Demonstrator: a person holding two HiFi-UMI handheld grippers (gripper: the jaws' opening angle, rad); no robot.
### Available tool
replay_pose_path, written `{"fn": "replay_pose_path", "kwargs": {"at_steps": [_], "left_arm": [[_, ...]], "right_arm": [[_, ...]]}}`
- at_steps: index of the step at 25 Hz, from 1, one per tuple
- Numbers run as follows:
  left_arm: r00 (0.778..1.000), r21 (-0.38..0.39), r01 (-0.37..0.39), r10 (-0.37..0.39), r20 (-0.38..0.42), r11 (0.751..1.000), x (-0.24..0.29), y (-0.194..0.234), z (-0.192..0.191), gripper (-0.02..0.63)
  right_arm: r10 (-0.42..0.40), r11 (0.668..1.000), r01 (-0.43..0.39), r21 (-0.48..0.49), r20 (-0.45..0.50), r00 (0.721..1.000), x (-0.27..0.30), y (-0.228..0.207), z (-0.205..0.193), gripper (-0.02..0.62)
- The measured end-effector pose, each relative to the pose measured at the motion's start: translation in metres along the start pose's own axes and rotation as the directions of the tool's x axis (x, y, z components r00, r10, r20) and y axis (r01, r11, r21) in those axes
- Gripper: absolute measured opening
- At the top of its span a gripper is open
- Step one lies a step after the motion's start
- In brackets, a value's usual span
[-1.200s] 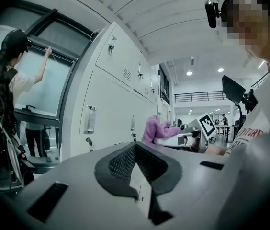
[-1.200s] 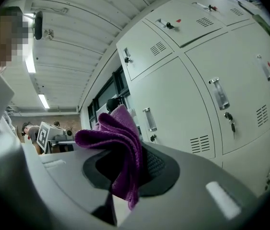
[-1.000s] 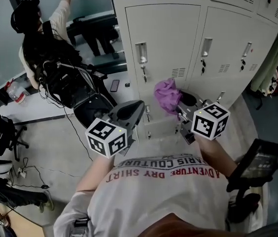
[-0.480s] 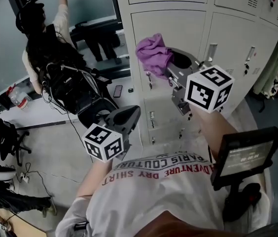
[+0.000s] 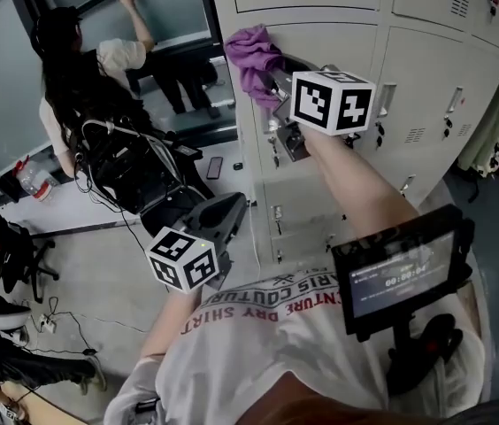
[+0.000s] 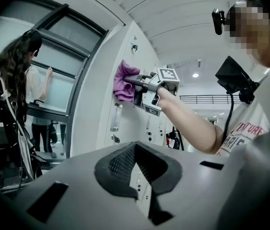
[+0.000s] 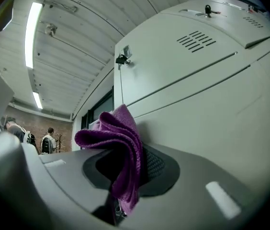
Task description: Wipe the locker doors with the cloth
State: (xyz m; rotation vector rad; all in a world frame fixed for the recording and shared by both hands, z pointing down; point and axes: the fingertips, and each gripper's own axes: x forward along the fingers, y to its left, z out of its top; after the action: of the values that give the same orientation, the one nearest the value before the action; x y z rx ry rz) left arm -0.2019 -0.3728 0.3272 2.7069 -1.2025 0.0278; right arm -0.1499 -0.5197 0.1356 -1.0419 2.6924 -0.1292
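Note:
My right gripper [image 5: 272,73] is raised and shut on a bunched purple cloth [image 5: 253,53]. The cloth lies at the upper left corner of a grey locker door [image 5: 342,56]; actual touch cannot be told. In the right gripper view the cloth [image 7: 121,147] hangs out of the shut jaws, close under a vented door [image 7: 207,99]. The left gripper view catches the cloth [image 6: 124,82] against the locker bank [image 6: 99,109] from the side. My left gripper [image 5: 228,212] hangs low in front of my chest, shut and holding nothing.
Another person [image 5: 81,69] stands at the window to the left, beside a black cart of gear [image 5: 139,171]. A phone [image 5: 216,166] lies on the floor by the lockers. A monitor [image 5: 400,273] juts from my chest; garments [image 5: 495,96] hang at right.
My right gripper has climbed up and to the left with the cloth, from the lower lockers to the top of the middle-row door. The left gripper has stayed low.

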Motion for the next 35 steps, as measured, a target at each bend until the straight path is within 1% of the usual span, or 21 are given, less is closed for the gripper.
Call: {"fn": "replay_pose_path", "kwargs": {"at_steps": [2, 6, 11, 15, 19, 24, 28, 35], "left_arm": [[1.000, -0.004, -0.004, 0.004, 0.007, 1.000, 0.000, 0.006, 0.001, 0.002], [1.000, -0.018, -0.004, 0.005, 0.019, 1.000, 0.002, 0.014, 0.000, 0.002], [1.000, -0.013, 0.020, -0.019, 0.025, 1.000, 0.010, 0.009, 0.000, 0.002], [0.999, -0.009, 0.028, -0.028, 0.035, 1.000, 0.011, 0.006, 0.000, 0.002], [0.999, -0.009, 0.038, -0.037, 0.038, 0.999, 0.018, 0.000, 0.002, 0.002], [0.996, -0.001, 0.075, -0.075, 0.040, 0.997, 0.028, -0.012, 0.005, 0.002], [0.995, 0.004, 0.088, -0.088, 0.048, 0.996, 0.032, -0.017, 0.009, 0.002], [0.995, 0.001, 0.091, -0.091, 0.046, 0.996, 0.038, -0.018, 0.006, 0.002]], "right_arm": [[-0.018, 1.000, 0.018, -0.009, 0.003, 1.000, 0.006, -0.005, -0.001, 0.066], [-0.043, 0.996, 0.044, -0.074, 0.008, 0.999, 0.007, -0.003, -0.001, 0.066], [-0.034, 0.998, 0.033, -0.057, -0.007, 0.999, 0.006, -0.006, 0.000, 0.067], [-0.075, 0.996, 0.074, -0.053, -0.001, 0.997, -0.007, -0.021, 0.004, 0.067], [-0.131, 0.991, 0.131, -0.040, 0.009, 0.991, -0.025, -0.050, 0.013, 0.067], [-0.226, 0.973, 0.227, -0.052, 0.024, 0.974, -0.056, -0.089, 0.025, 0.067], [-0.283, 0.957, 0.285, -0.050, 0.039, 0.958, -0.078, -0.117, 0.034, 0.067], [-0.395, 0.918, 0.397, -0.015, 0.081, 0.915, -0.123, -0.171, 0.049, 0.067]]}}
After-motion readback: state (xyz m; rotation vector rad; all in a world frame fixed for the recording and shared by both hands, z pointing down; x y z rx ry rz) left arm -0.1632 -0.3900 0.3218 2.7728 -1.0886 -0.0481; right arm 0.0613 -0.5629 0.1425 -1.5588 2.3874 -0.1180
